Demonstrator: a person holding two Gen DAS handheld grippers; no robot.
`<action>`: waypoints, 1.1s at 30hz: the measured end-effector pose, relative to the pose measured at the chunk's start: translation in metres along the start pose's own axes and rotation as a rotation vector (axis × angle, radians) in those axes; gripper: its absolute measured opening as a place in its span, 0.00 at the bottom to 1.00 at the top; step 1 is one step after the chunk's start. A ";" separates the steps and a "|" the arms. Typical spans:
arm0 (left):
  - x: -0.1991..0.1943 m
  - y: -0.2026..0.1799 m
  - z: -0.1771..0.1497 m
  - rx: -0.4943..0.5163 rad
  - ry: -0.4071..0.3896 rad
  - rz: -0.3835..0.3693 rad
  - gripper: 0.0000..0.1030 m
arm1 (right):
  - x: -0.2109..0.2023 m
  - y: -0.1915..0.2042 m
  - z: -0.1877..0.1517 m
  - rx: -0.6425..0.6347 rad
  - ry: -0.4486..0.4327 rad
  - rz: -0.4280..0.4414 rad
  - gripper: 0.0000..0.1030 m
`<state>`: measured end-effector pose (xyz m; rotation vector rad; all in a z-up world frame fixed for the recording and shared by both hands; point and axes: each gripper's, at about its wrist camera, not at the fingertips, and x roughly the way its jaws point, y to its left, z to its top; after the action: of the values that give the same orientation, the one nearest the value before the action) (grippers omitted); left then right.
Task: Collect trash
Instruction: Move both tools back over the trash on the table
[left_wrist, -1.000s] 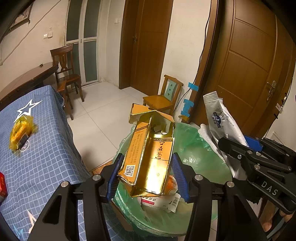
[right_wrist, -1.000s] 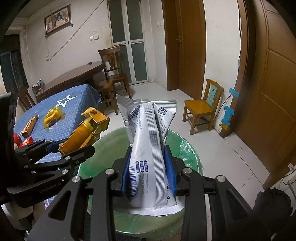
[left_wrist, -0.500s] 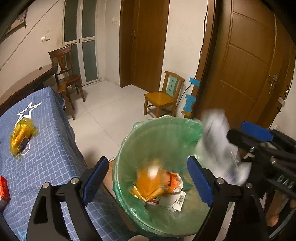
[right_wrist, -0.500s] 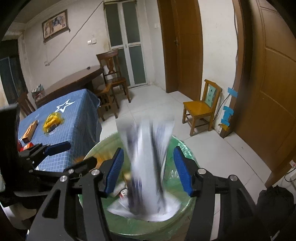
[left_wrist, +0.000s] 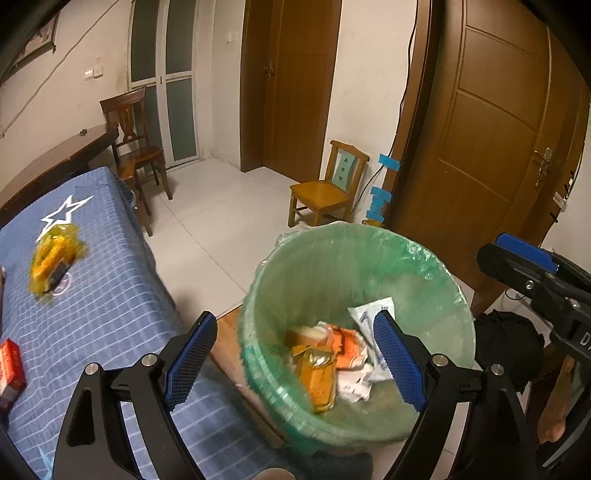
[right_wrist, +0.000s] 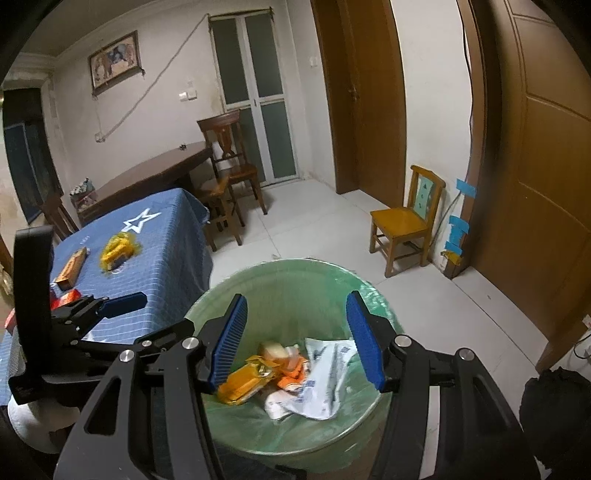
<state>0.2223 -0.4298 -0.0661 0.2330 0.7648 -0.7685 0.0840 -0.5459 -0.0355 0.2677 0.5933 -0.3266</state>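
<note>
Both pairs of fingers stand apart and empty: the left gripper (left_wrist: 291, 363) and right gripper (right_wrist: 295, 338) hang over the green-lined trash bin (right_wrist: 258, 284). Inside lie a gold carton (right_wrist: 245, 382) and a white printed pouch (right_wrist: 325, 380), its writing unreadable. On the blue desk (left_wrist: 110, 280): a yellow wrapper (left_wrist: 50, 256).

Gold carton (right_wrist: 245, 382) and white pouch (right_wrist: 325, 373) lie inside green-lined bin (right_wrist: 291, 275)

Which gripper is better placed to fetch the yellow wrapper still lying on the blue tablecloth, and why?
Probably the left gripper. It is open and empty, on the bin's table side, with the yellow wrapper in plain view. The right gripper, also empty, hangs over the bin with the left one between it and the tablecloth.
</note>
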 end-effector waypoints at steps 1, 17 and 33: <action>-0.008 0.007 -0.005 0.001 -0.002 0.005 0.84 | -0.002 0.005 -0.003 -0.004 -0.003 0.014 0.52; -0.135 0.177 -0.110 -0.225 0.009 0.194 0.80 | 0.017 0.132 -0.043 -0.156 0.085 0.278 0.53; -0.259 0.342 -0.232 -0.712 -0.082 0.262 0.62 | 0.029 0.260 -0.064 -0.332 0.164 0.453 0.56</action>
<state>0.2161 0.0577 -0.0764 -0.3336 0.8636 -0.2246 0.1716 -0.2932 -0.0642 0.1030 0.7180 0.2328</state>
